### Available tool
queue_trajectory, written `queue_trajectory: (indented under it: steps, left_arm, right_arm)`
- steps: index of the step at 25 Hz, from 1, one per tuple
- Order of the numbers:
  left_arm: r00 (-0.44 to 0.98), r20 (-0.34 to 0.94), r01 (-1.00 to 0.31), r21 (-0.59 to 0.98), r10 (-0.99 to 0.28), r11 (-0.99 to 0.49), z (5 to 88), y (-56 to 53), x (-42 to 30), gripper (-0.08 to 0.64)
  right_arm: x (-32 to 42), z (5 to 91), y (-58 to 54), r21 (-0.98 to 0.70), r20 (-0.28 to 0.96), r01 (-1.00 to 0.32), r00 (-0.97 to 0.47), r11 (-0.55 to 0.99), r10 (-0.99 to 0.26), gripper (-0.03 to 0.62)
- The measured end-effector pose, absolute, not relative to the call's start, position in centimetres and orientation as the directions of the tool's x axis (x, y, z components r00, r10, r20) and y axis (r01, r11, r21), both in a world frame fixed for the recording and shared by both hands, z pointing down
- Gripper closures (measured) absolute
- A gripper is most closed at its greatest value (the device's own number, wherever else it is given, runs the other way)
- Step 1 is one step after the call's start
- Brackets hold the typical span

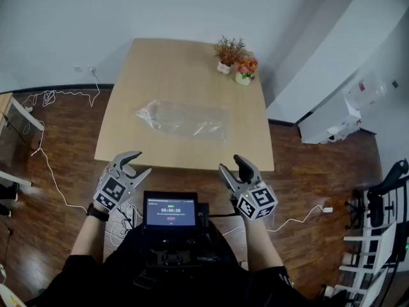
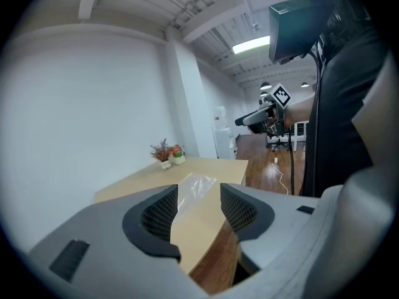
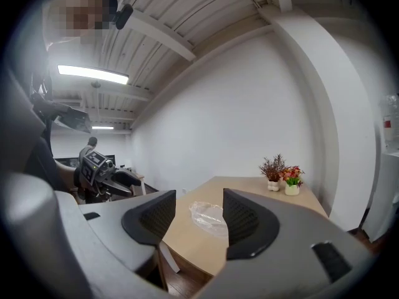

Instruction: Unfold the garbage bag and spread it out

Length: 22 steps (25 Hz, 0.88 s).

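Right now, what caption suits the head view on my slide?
Left gripper and right gripper, both open, near the table; the garbage bag lies untouched.

Setting: office-type room; light wood tabletop (image 1: 166, 62) stands on a dark plank floor (image 1: 307, 171), its far edge close to a bare white wall (image 1: 128, 5); dried-sprig pot (image 1: 227, 51) and flower pot (image 1: 245, 69) on the tabletop's far right corner; loose white cables (image 1: 51, 98) on the floor left of the tabletop; strip light (image 2: 251, 44) on an exposed beamed ceiling above; swivel chair (image 2: 279, 143) well apart from the tabletop.
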<state>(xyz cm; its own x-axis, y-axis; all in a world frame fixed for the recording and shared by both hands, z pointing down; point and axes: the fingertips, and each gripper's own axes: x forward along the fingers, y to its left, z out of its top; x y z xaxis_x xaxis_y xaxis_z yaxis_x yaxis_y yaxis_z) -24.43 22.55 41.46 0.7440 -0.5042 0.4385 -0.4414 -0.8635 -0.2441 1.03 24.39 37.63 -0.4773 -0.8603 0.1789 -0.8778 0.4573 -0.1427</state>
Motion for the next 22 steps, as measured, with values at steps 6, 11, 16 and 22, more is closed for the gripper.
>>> queue_trajectory:
  steps: [6, 11, 16, 22]
  left_arm:
    - [0.750, 0.430, -0.440, -0.244, -0.503, -0.864, 41.3, 22.5, -23.9, 0.336]
    - [0.748, 0.439, -0.434, -0.243, -0.497, -0.867, 41.6, 22.4, -23.5, 0.335]
    - [0.750, 0.437, -0.431, -0.248, -0.497, -0.868, 41.4, 22.3, -23.1, 0.336]
    - [0.747, 0.447, -0.423, -0.250, -0.492, -0.871, 42.0, 22.1, -22.2, 0.336]
  right_arm:
    - [1.3, 37.8, 24.5, -0.137, 0.198, -0.882, -0.471, 0.451, -0.860, 0.331]
    - [1.4, 37.4, 23.9, -0.131, 0.199, -0.881, -0.473, 0.455, -0.858, 0.331]
    - [1.4, 37.4, 23.9, -0.123, 0.202, -0.877, -0.481, 0.465, -0.853, 0.331]
    - [2.3, 37.7, 23.6, -0.123, 0.209, -0.877, -0.481, 0.465, -0.851, 0.331]
